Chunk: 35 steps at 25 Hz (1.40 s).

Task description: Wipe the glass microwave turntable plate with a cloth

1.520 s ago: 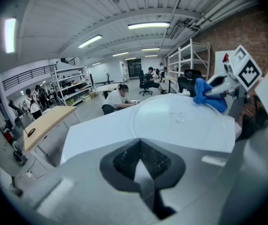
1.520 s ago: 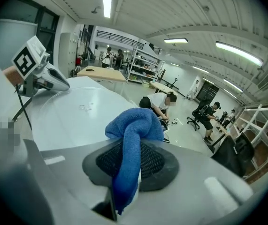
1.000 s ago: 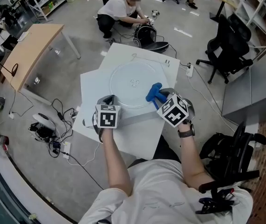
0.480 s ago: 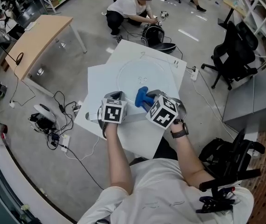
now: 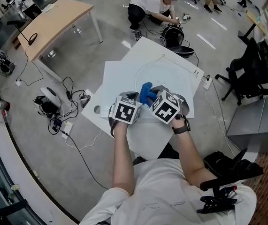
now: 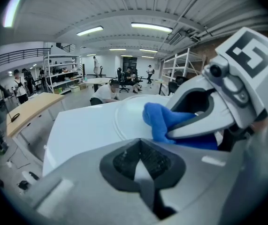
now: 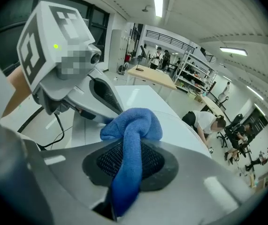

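Reach was the deciding relation: the round clear glass turntable plate [image 5: 170, 75] lay flat on the white table [image 5: 109, 86], ahead of both grippers on the side away from the person. The bunched blue cloth [image 5: 146, 92] sat at the plate's near rim, not over its middle. Being a disc, the plate had no long axis, so a sweep could run in any direction.

Of the two tools, the right gripper [image 5: 152, 95] was the nearer to the glass and the only one carrying anything. Its jaws were closed on the blue cloth [image 7: 130, 125]; in the right gripper view a twisted strand ran down between the black ribbed pads [image 7: 155, 159], and the loose bunch bulged out past the tips. Whether that bunch was pressed onto the glass or hung just above it could not be told.

Just beside it, the left gripper [image 5: 132, 97] had its jaws shut together with nothing between them. In the left gripper view the plate's rim [image 6: 116, 125] curved ahead of it and to its right, so it looked short of the glass and was not steadying it.

By my judgement the wipe had most of the surface left to cover, and the next stroke called for pushing the cloth forward across the disc, which, unheld, might slide on the smooth table
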Motion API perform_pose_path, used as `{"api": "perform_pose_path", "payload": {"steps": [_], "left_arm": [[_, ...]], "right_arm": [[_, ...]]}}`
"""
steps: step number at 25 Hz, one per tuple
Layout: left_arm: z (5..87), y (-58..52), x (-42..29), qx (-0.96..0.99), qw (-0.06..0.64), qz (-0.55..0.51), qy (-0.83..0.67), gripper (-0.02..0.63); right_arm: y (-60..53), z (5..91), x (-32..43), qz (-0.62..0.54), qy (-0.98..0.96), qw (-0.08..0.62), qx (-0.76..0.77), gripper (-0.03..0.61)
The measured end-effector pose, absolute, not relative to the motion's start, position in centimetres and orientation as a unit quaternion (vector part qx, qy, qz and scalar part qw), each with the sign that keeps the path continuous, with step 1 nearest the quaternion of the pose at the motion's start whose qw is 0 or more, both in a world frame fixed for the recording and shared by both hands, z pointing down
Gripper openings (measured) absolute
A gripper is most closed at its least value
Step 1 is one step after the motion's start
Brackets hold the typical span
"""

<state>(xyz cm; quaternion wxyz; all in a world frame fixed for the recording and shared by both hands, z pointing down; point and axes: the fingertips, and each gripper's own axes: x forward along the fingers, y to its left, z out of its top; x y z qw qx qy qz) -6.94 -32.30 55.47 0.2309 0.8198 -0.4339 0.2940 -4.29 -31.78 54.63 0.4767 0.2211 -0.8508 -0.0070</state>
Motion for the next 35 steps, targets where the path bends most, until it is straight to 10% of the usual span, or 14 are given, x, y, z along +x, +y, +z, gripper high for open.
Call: {"api": "perform_pose_path", "payload": {"steps": [22,35], "left_arm": [[56.1,-33.3,-8.2,0.794,0.246,0.291,-0.473,0.002],[56.5,-32.7,-8.3,0.794,0.231,0.291,-0.482,0.002]], "right_arm": [[-42.7,54.9,-8.1,-0.018,-0.870,0.435,0.232,0.077],[-47.8,54.6,2.5,0.004,-0.815,0.456,0.358,0.078]]}}
